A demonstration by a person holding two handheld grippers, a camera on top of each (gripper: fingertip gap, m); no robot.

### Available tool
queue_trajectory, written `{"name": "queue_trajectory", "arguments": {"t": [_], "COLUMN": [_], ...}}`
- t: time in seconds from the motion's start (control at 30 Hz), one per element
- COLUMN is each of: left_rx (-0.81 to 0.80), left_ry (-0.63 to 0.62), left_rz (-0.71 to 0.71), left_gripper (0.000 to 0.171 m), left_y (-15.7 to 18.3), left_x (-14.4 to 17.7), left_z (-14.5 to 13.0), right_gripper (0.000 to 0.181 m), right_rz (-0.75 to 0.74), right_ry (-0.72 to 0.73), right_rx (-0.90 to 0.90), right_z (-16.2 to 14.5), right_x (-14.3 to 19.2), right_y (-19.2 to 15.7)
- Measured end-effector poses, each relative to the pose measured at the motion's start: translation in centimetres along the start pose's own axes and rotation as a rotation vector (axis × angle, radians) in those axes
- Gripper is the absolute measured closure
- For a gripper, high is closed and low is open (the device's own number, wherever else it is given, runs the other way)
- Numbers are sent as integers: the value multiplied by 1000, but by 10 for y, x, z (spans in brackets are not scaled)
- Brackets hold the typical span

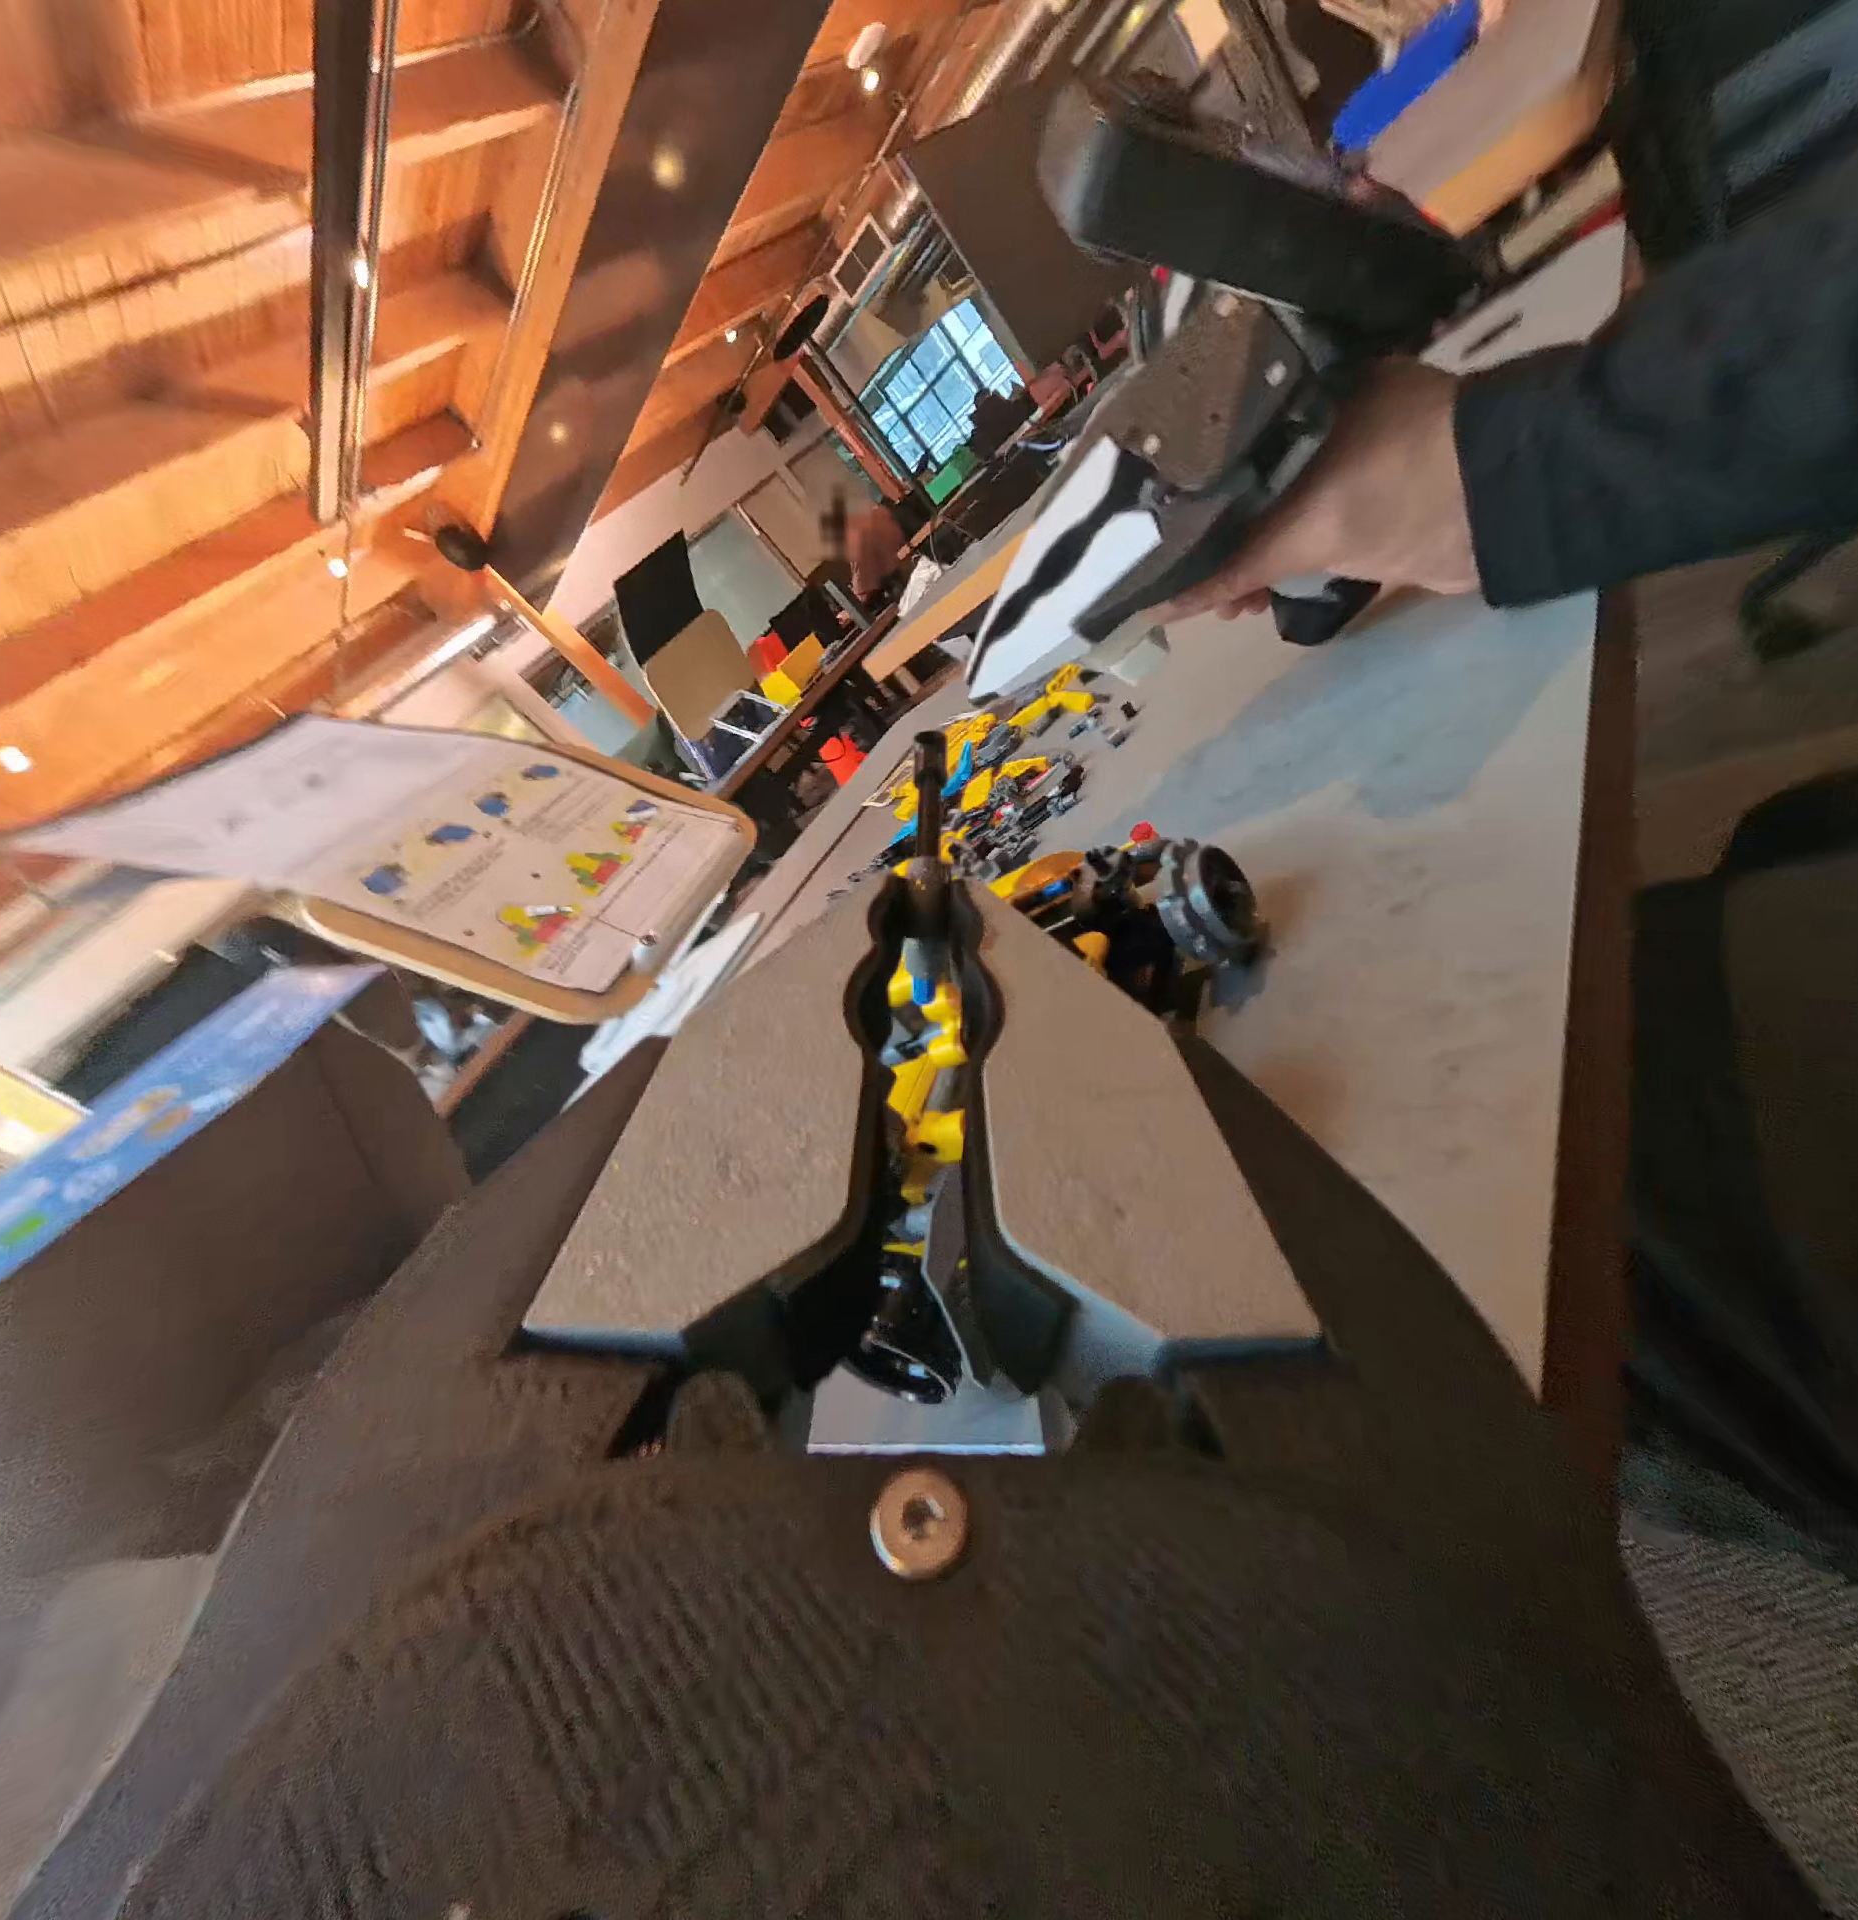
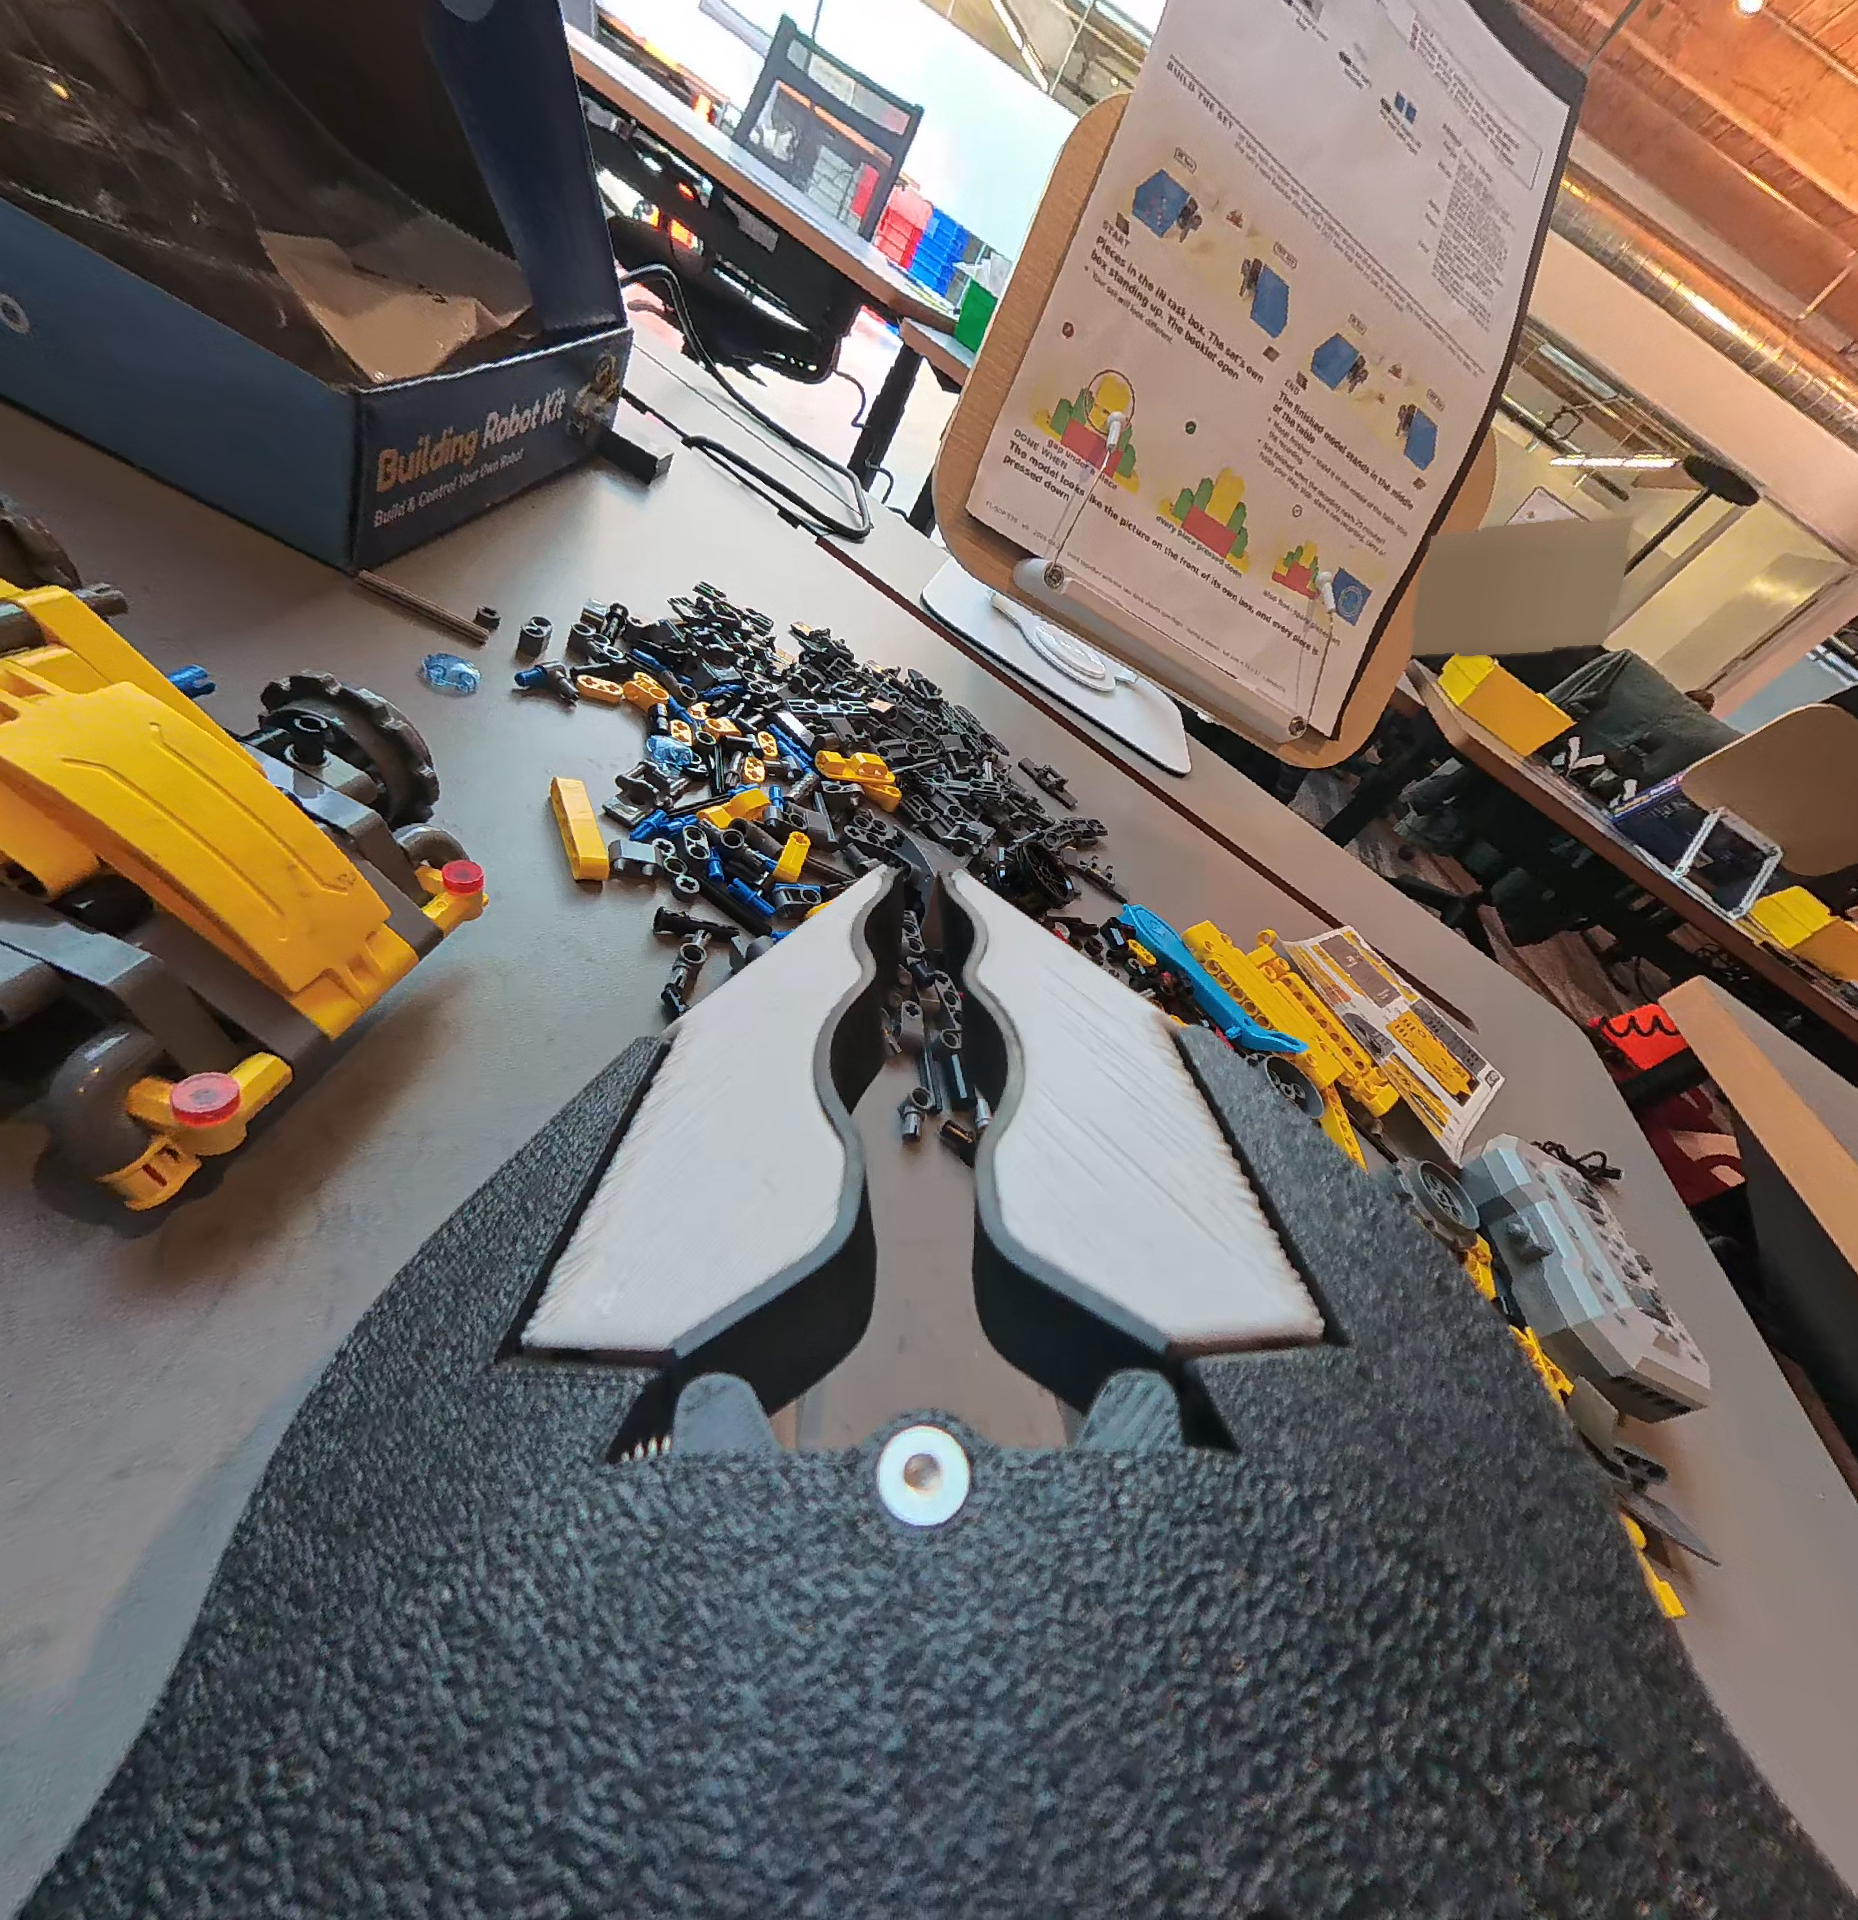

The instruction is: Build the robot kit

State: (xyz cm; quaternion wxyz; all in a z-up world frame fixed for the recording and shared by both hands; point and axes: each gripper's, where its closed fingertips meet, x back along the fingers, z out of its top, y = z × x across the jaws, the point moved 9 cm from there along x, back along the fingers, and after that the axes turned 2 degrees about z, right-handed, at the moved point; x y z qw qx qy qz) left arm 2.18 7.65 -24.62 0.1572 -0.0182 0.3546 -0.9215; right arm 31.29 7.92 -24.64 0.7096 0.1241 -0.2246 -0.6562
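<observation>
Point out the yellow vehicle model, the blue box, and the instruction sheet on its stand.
Yellow vehicle model (image 2: pixel 187 831), right wrist view, on its yellow top panel.
Blue box (image 2: pixel 177 436), right wrist view, on its front wall.
Instruction sheet (image 2: pixel 1268 343), right wrist view, mid-page.

L gripper (image 1: pixel 930 904) is clamping yellow-black brick assembly (image 1: pixel 930 1049); R gripper (image 2: pixel 917 888) is hovering, jaws slightly apart, over loose-parts pile (image 2: pixel 800 748).

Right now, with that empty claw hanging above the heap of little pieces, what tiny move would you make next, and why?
Probably ease the right gripper straight down. Its jaws stand slightly apart with nothing between them, just above the pile of small parts on the table. The left gripper is already shut on a yellow and black assembly.
</observation>
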Motion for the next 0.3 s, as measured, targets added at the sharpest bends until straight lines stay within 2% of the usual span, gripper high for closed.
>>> {"name": "queue_trajectory", "arguments": {"t": [0.07,0.2,0.23,0.3], "left_rx": [-58,124,122,10], "left_ry": [-6,-39,-39,-21], "left_rz": [8,35,16,-32], "left_gripper": [167,167,167,167], "left_y": [5,-14,-12,2], "left_x": [-1,-2,-2,-3], "left_z": [0,-7,-7,-3], "right_gripper": [177,177,177,177], "right_rz": [1,3,5,8], "right_ry": [1,5,7,8], "right_rx": [0,-3,-4,-6], "right_z": [0,0,0,0], "right_x": [0,0,1,1], "right_y": [0,0,0,0]}}
